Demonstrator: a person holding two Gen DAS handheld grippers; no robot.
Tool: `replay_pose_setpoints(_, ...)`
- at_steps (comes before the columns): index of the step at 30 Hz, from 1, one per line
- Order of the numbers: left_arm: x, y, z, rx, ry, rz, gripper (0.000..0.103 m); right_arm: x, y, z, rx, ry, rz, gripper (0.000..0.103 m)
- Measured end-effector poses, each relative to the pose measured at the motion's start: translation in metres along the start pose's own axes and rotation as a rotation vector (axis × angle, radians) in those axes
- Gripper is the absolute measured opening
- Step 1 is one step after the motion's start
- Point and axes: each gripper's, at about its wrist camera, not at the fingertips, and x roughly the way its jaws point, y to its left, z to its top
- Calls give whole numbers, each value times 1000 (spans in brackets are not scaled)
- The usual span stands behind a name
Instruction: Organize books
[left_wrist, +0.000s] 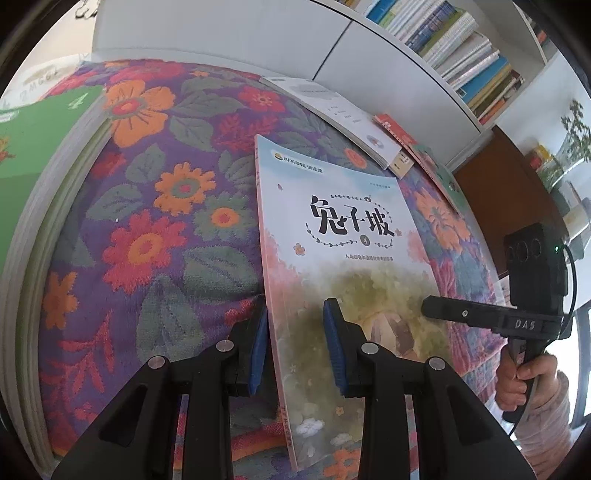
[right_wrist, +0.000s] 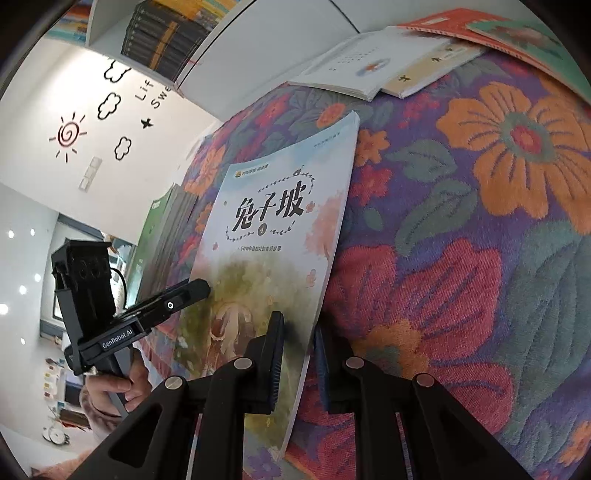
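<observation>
A thin book with a pastel cover and a black Chinese title (left_wrist: 343, 251) (right_wrist: 273, 236) lies tilted over the flowered tablecloth (left_wrist: 147, 229). My left gripper (left_wrist: 295, 332) has its blue pads on either side of the book's left spine edge, one above the cover and one beneath, and is shut on it. My right gripper (right_wrist: 299, 328) is shut on the book's right edge. Each view shows the other gripper at the opposite edge: the right gripper (left_wrist: 428, 308) and the left gripper (right_wrist: 201, 288), each held by a hand.
A thick stack topped by a green book (left_wrist: 33, 147) lies at the left of the cloth. A white book (left_wrist: 332, 107), a red book (left_wrist: 395, 129) and a teal book (left_wrist: 445, 181) lie along the back. Behind them stands a white bookshelf (left_wrist: 461, 62) full of books.
</observation>
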Motion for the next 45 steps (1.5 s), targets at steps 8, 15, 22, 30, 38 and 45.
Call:
replay_pose_setpoints(8, -13, -13, -4, 24, 48, 60, 30, -4, 42, -15, -150, -63, -126, 20)
replay_pose_setpoints(15, -35, -6, -4, 1, 34, 3, 30, -16, 81, -32, -291, -85, -121, 19)
replay_pose_setpoints(22, -62, -3, -4, 8, 6, -32, 30, -16, 106, -40, -346, -108, -108, 19)
replay_pose_setpoints(30, -93, 7, 6, 20, -43, -50, 30, -10, 121, -42, -394, -125, -135, 19)
replay_pose_setpoints(38, -140, 36, 31, 9, -116, -100, 30, -7, 157, -24, -422, -175, -108, 19)
replay_pose_setpoints(45, -181, 72, 46, 2, -180, -91, 30, 18, 200, -7, -450, -173, -72, 19)
